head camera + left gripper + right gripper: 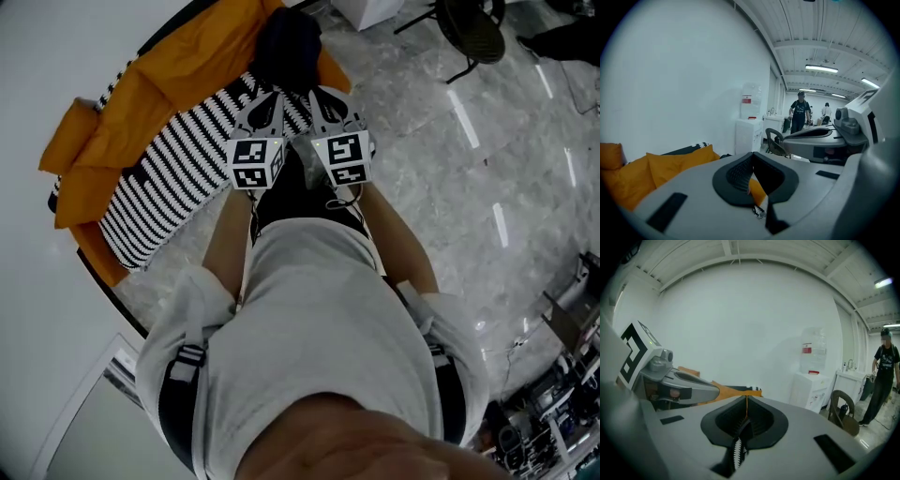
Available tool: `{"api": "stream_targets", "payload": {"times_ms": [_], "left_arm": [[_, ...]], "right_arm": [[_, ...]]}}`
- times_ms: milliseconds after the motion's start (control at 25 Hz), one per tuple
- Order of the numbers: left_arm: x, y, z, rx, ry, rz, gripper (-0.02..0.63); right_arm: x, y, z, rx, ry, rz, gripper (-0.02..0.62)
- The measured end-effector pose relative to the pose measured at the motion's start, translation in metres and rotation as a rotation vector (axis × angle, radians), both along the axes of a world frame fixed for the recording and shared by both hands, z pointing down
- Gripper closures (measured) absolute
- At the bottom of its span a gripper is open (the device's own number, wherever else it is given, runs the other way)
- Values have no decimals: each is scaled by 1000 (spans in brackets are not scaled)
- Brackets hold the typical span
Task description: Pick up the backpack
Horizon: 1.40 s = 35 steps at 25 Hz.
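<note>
Picking up the dark backpack [286, 42], lying on the orange cushions [169, 84] at twelve o'clock just beyond the tips, likely calls for spreading the left gripper [270, 98] and right gripper [321, 96], both pressed together and empty, then pinching its top fabric.

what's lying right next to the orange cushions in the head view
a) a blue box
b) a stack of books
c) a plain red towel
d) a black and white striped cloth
d: a black and white striped cloth lies spread along the orange cushions, touching them; no towel, box or books show there.
</note>
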<state>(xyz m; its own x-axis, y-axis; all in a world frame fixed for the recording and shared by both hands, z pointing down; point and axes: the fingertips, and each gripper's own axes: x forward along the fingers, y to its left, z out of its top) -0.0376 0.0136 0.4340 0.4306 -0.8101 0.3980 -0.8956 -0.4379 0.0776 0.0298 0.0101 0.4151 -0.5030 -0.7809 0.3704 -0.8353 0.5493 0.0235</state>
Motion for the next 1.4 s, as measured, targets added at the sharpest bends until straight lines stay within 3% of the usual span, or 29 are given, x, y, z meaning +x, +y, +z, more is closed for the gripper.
{"api": "stream_targets", "payload": {"times_ms": [280,560,960,1400], "left_arm": [[-16,-37,39,-66,8,10,594],[-42,-92,81,-150,-15,93,594],[-65,-162,122,-215,-3,129,594],[-69,-224,191,-312,-82,294,594]], "right_arm": [[-12,-31,47,-67,62,-26,557],[-42,-86,91,-102,163,-61,557],[-56,-147,128,-195,166,27,557],[-37,-196,194,-318,234,135,555]]}}
